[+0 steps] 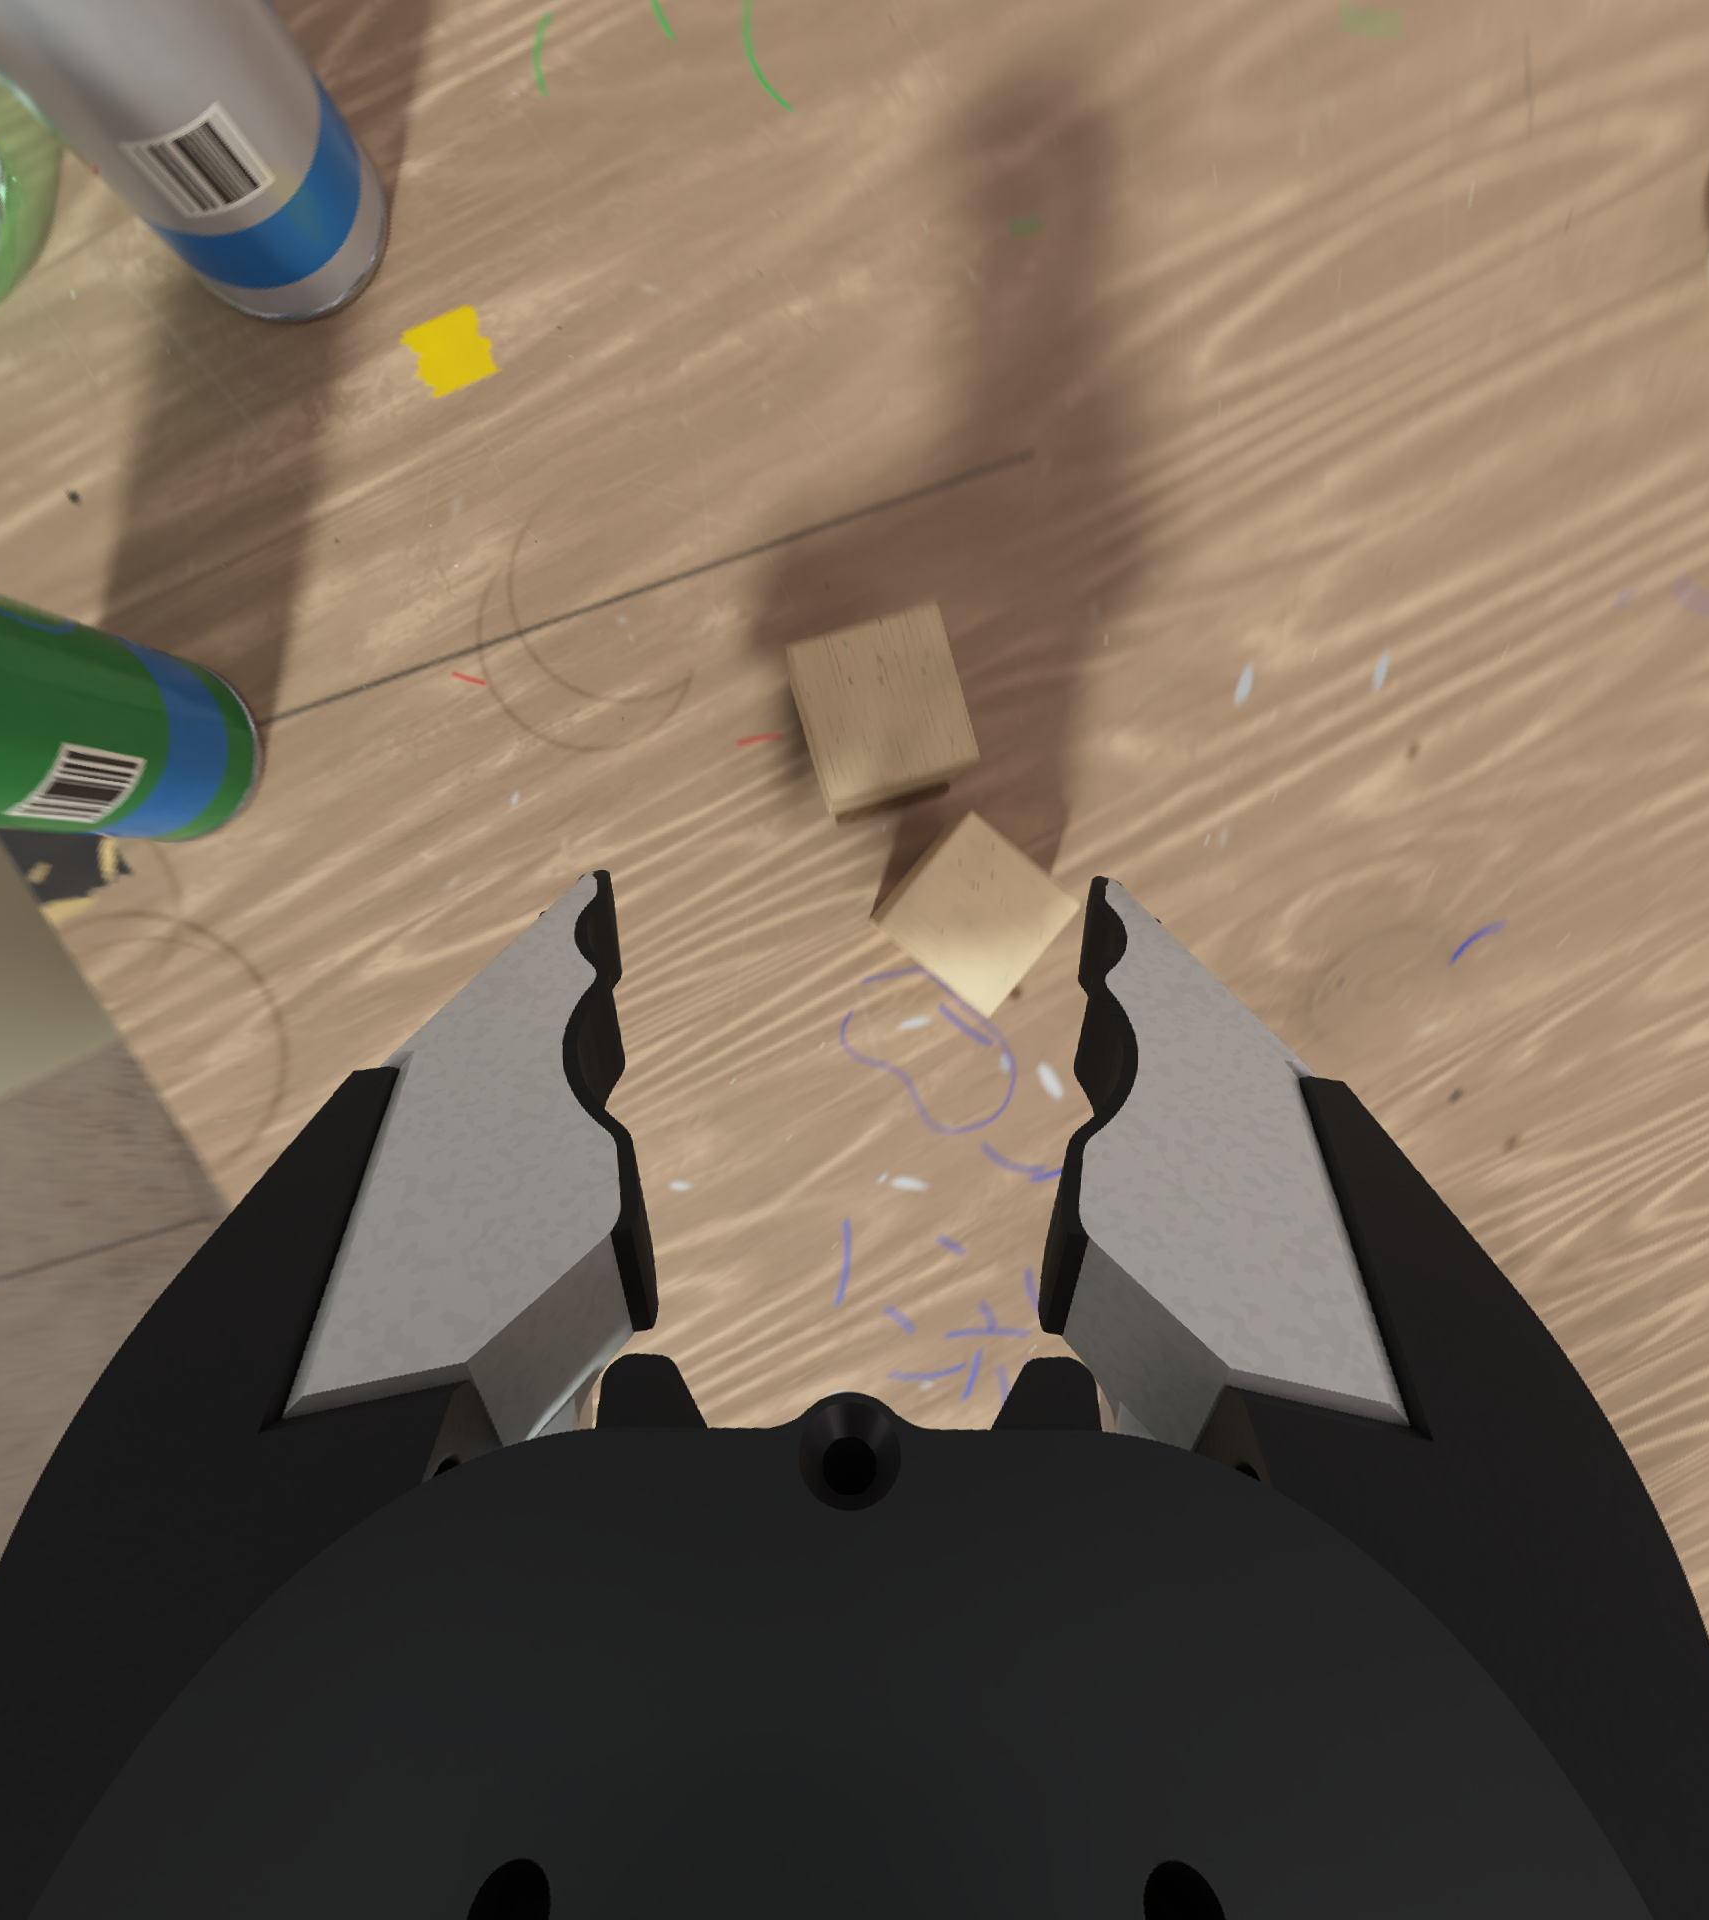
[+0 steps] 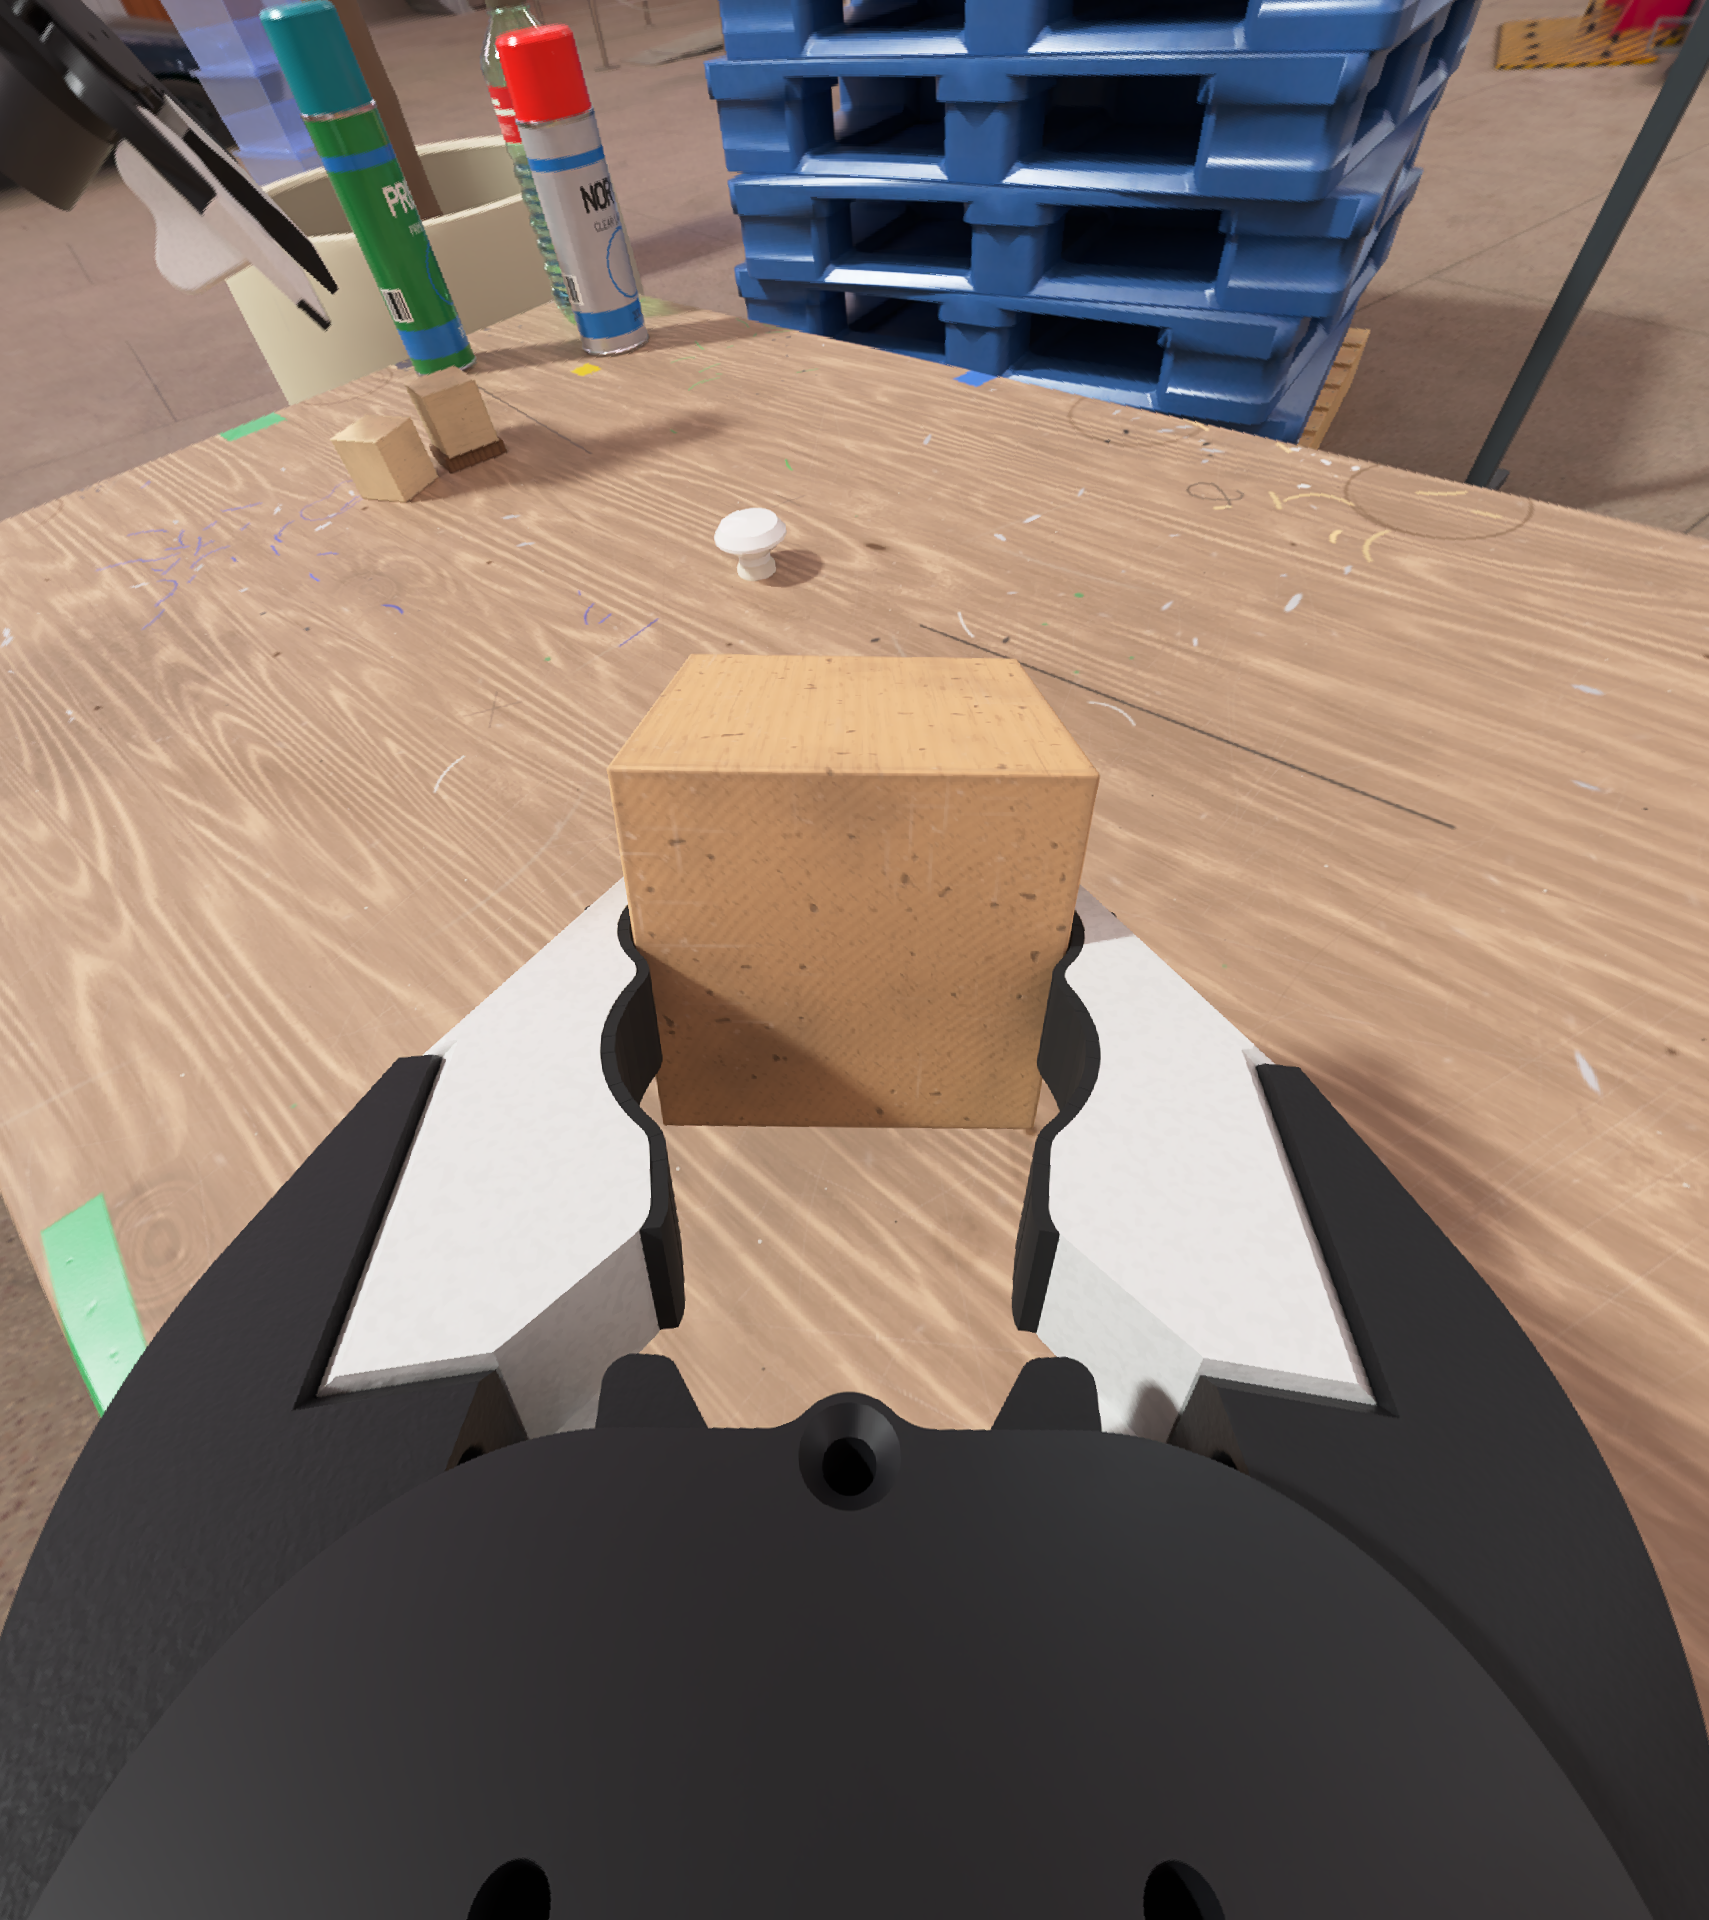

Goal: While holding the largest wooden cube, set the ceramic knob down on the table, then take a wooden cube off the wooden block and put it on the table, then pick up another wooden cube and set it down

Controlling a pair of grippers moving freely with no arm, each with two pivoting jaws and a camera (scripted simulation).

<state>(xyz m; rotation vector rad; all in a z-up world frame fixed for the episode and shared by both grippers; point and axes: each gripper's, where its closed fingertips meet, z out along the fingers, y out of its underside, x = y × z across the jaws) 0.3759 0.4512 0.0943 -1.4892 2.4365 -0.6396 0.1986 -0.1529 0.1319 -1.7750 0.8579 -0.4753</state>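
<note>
Right claw [image 2: 850,997] clamped on the largest wooden cube [image 2: 850,883], both pads pressed against its side faces, cube upright above the desk [image 2: 1349,935]. Farther out, ceramic knob [image 2: 750,540] standing on the desk, well apart from the held cube. Far left, left claw [image 2: 310,281] hanging in the air above the two small cubes. Left claw seen from its own camera [image 1: 848,904]: spread wide, gripping nothing, pointed down at the desk [image 1: 1349,1039]. Just beyond its tips, pale wooden cube [image 1: 975,914] lying on the desk, turned cornerwise. Just past it, second wooden cube [image 1: 881,691] sitting on the thin wooden block [image 2: 471,453]. Farther left, green spray can [image 1: 71,717], grey and blue spray can [image 1: 237,166], yellow tape scrap [image 1: 450,349].
</note>
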